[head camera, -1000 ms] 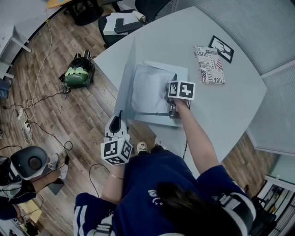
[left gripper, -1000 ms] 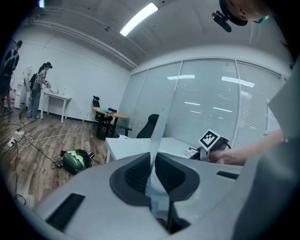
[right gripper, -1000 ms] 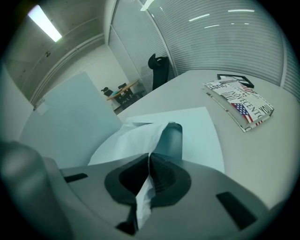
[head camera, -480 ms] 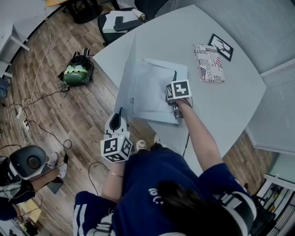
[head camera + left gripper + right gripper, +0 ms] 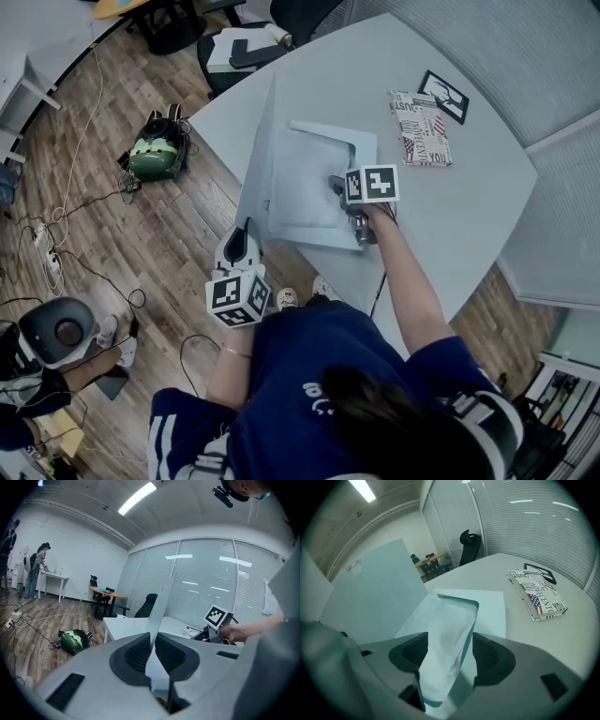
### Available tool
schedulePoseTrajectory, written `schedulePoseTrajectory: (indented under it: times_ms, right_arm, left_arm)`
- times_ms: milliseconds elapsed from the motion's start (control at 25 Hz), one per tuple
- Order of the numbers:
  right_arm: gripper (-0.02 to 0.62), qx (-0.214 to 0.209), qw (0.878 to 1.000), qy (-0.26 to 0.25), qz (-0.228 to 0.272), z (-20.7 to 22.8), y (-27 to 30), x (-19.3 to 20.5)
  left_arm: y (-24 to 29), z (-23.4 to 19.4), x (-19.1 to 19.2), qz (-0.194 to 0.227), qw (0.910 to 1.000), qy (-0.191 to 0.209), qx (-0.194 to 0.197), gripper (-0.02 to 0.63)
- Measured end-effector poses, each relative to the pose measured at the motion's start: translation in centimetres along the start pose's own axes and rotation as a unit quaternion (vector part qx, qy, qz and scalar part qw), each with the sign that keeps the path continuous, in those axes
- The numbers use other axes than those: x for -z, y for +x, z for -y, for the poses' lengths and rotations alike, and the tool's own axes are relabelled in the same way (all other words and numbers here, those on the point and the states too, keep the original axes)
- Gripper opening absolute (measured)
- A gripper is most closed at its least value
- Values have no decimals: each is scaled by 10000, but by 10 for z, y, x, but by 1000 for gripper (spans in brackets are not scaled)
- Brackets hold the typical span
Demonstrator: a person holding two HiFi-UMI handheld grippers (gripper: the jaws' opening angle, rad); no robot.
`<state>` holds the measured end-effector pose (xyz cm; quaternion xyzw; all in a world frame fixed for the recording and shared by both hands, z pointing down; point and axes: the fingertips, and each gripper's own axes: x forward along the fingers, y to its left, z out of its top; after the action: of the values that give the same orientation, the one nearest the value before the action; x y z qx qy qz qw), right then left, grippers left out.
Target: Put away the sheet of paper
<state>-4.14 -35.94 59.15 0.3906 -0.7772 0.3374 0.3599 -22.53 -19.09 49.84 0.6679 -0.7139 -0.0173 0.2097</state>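
A light blue folder (image 5: 309,220) lies on the grey table (image 5: 469,216), its cover (image 5: 258,155) standing upright at the left. My left gripper (image 5: 246,232) is shut on the lower edge of that cover (image 5: 161,599), which runs as a thin blade between the pads (image 5: 138,651). The white sheet of paper (image 5: 305,178) rests inside the folder. My right gripper (image 5: 337,186) is over the sheet's near right edge. Its jaws are opening and stand wide apart, with a curled end of the sheet (image 5: 445,648) and clear film rising between them, unpressed.
A book with a printed cover (image 5: 420,128) and a small black framed picture (image 5: 442,97) lie on the table's far right. On the wooden floor to the left sit a green bag (image 5: 155,155) and cables. An office chair (image 5: 248,47) stands beyond the table.
The sheet, bulging up a second ago, now lies flatter in the folder. The right gripper's jaws have spread apart. The left gripper still holds the cover up.
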Motion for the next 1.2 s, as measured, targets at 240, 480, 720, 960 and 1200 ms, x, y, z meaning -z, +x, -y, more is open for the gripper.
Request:
schedulePoseTrajectory:
  times_ms: [240,480,720,960,1200]
  right_arm:
    - [307,-245,9986,161,430,-1,-33,-6]
    - [307,-474,9886,267,1401,-10,-76,-19]
    - [300,-705,9736,187,2161,-13,-125,-21]
    - [270,-614,9559,223,2864,-2,-163,-14]
    - [251,-648,9457,535,3139,11,-182,7]
  left_arm:
    - [1,6,-3,-14,9999,31,115,34]
    - [1,16,0,-28,9995,115,289,35]
    - [3,38,6,-122,9965,594,579,37]
    - [7,68,18,-375,9808,1710,860,38]
    - [13,96,36,-633,9645,2329,1074,54]
